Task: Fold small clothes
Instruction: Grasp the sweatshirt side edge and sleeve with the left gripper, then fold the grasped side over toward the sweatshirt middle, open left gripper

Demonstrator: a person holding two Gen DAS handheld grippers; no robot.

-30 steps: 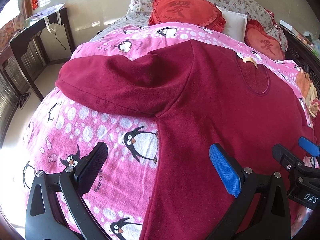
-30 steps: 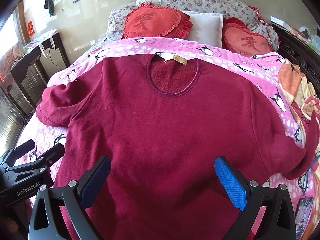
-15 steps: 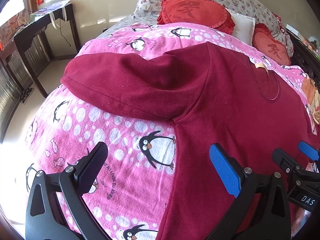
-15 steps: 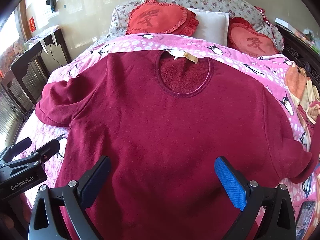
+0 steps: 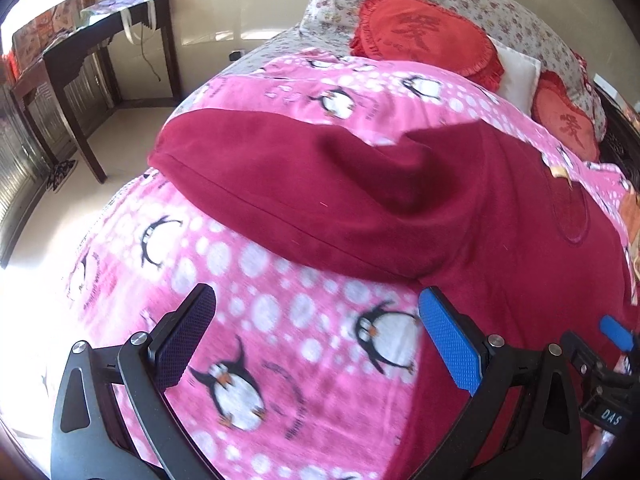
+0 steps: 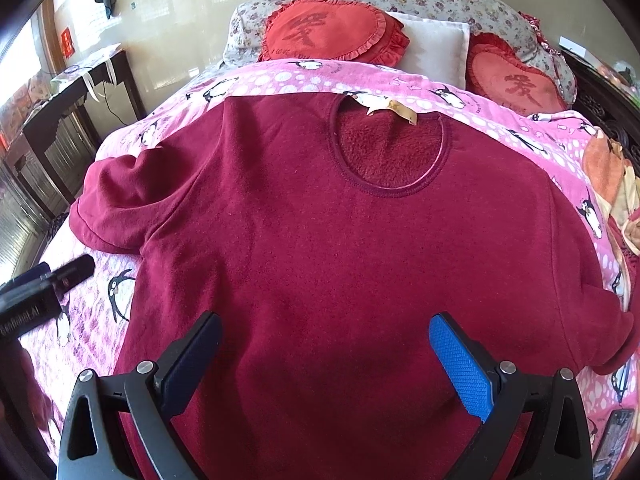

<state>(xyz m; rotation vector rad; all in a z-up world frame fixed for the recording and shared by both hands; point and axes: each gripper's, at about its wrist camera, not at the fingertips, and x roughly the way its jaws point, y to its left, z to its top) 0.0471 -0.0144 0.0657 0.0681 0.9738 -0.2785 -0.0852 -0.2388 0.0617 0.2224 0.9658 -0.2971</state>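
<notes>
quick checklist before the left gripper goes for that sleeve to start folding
1. Left gripper open: ok, jaws spread wide and empty.
2. Right gripper open: ok, wide apart above the shirt, holding nothing.
3. Shirt laid flat, neckline up: ok, body smooth, collar tag showing.
4. Left sleeve reachable: ok, it lies spread out on the blanket ahead of the left gripper, nothing on it.
5. Left gripper lined up on the sleeve: not ok, its fingers are over bare blanket, short of the sleeve hem.
6. Right sleeve flat: cannot tell, it runs off toward the bed edge.
</notes>
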